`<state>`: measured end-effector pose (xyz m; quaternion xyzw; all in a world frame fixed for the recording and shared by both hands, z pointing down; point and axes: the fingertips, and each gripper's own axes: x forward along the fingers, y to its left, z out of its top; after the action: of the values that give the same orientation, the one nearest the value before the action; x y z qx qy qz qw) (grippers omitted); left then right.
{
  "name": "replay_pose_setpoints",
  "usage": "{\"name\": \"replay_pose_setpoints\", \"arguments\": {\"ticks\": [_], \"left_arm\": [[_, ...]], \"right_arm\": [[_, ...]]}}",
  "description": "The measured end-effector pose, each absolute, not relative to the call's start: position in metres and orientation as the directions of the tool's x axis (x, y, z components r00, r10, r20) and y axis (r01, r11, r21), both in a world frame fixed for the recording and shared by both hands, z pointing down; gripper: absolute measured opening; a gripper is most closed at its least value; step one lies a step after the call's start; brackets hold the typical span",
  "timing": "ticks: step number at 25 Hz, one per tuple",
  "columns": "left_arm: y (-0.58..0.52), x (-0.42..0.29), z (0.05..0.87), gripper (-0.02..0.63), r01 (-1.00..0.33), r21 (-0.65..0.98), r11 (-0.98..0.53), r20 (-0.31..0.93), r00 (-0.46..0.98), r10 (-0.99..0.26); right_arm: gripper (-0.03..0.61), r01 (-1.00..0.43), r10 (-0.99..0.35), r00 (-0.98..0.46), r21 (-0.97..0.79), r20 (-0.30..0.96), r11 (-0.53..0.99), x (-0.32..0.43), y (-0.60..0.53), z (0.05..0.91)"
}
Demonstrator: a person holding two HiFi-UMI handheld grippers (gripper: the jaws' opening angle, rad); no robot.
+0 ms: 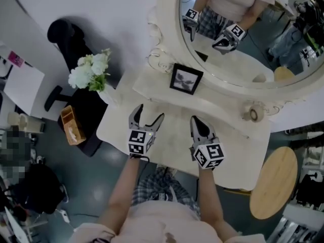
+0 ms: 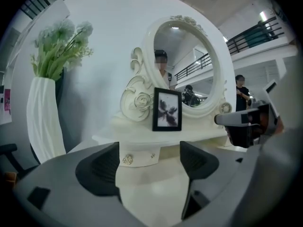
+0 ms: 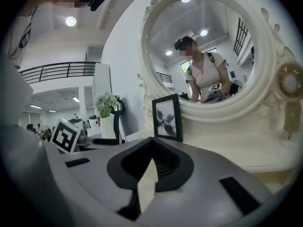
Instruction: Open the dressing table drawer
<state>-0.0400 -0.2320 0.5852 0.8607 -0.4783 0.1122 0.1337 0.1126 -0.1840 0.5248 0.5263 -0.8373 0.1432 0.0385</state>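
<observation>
The left gripper (image 1: 150, 113) hovers over the counter (image 1: 233, 142), jaws spread and aimed at the rosette knob (image 2: 127, 160) of the closed drawer (image 2: 142, 158) under the mirror shelf, apparently lining up a grasp, while the right gripper (image 1: 196, 121) idles alongside, jaws clenched on nothing.

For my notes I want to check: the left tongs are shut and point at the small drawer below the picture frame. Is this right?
Not quite: the left tongs are open, jaws wide apart with nothing between them, as the left gripper view shows. They do point at the small drawer below the picture frame.
</observation>
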Motion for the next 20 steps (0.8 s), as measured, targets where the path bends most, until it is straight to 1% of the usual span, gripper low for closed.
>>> {"name": "replay_pose_setpoints", "arguments": {"ticks": [7, 13, 14, 16, 20], "left_arm": [[-0.271, -0.057, 0.624, 0.388, -0.884, 0.133, -0.448, 0.388, 0.462, -0.797], [-0.286, -0.057, 0.652, 0.385, -0.886, 0.132, -0.444, 0.459, 0.452, -0.765], [-0.288, -0.057, 0.655, 0.377, -0.887, 0.127, -0.444, 0.469, 0.448, -0.761], [-0.290, -0.058, 0.657, 0.275, -0.890, 0.118, -0.440, 0.485, 0.438, -0.757], [-0.293, -0.057, 0.663, 0.239, -0.898, 0.112, -0.426, 0.511, 0.420, -0.750]], "right_arm": [[0.015, -0.856, -0.814, -0.515, -0.216, 0.269, 0.470, 0.067, -0.209, 0.567], [0.015, -0.836, -0.780, -0.548, -0.208, 0.303, 0.507, 0.050, -0.215, 0.581], [0.015, -0.836, -0.777, -0.549, -0.207, 0.307, 0.509, 0.049, -0.215, 0.582], [0.015, -0.835, -0.774, -0.550, -0.205, 0.313, 0.510, 0.049, -0.215, 0.584], [0.015, -0.838, -0.774, -0.545, -0.207, 0.322, 0.504, 0.051, -0.213, 0.586]]}}
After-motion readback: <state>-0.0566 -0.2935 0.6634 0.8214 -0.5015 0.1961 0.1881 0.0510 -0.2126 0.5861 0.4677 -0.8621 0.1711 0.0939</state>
